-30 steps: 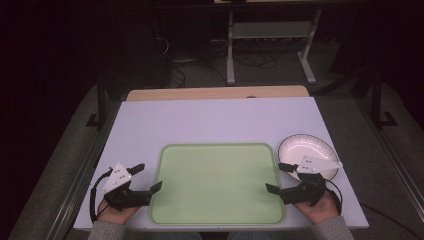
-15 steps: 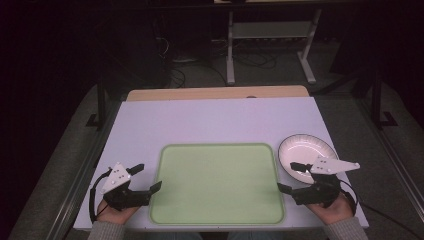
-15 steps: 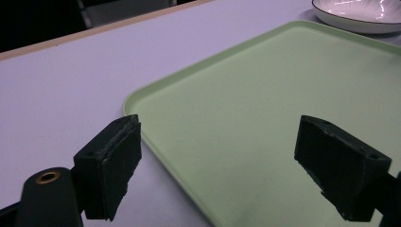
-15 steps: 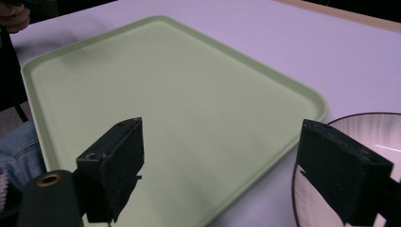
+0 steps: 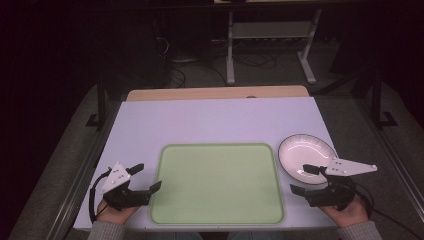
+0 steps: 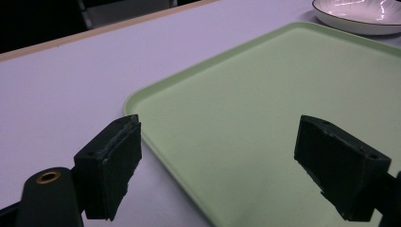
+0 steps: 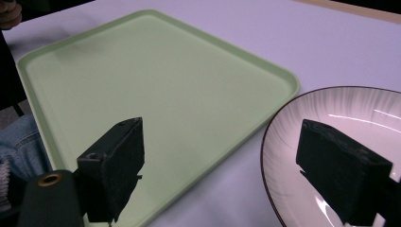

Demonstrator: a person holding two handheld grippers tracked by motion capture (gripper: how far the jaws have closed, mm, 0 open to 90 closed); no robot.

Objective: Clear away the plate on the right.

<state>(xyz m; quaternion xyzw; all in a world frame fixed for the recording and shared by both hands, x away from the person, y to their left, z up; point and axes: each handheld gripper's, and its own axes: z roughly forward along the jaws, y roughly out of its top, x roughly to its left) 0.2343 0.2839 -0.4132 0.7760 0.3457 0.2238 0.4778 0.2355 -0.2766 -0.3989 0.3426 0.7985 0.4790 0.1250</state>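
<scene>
Left gripper (image 5: 148,177) and right gripper (image 5: 301,178) (jaws parted) point inward.

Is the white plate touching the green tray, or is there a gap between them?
Apart. In the right gripper view a strip of bare table separates the white plate from the green tray; the high view shows the same gap.

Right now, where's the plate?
In the high view the white plate sits on the table's right side, just off the green tray's right edge. The right gripper hovers at its near rim with open jaws.
</scene>
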